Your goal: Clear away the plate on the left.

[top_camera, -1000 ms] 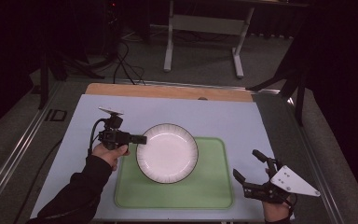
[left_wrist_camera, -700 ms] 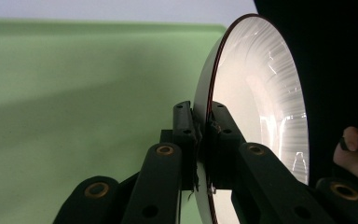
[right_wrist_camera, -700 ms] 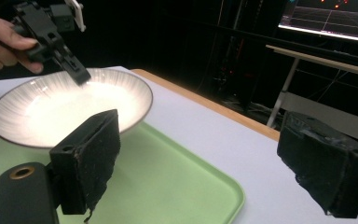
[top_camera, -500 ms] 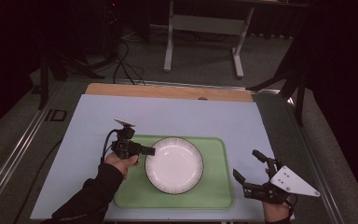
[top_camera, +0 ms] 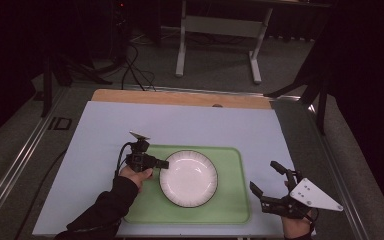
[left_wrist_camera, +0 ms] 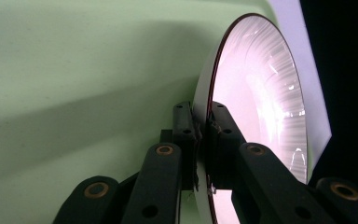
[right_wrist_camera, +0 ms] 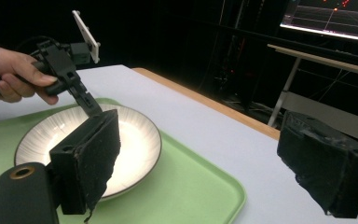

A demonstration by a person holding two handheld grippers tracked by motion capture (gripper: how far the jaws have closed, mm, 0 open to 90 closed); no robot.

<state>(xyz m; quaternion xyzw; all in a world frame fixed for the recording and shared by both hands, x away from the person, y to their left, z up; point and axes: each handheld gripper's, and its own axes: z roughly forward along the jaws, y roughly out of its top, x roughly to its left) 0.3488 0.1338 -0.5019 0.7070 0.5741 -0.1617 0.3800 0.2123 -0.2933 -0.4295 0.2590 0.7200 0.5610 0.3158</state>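
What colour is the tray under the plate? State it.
Light green; the tray shows best in the high view, under the white plate.

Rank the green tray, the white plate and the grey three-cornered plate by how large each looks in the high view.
1. green tray
2. white plate
3. grey three-cornered plate, on the right gripper

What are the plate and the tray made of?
The plate looks like glazed ceramic: white and shiny, with fine ribs and a thin dark rim, though it could be hard plastic. The tray looks like matte plastic: one even pale green, with rounded corners and a soft raised edge.
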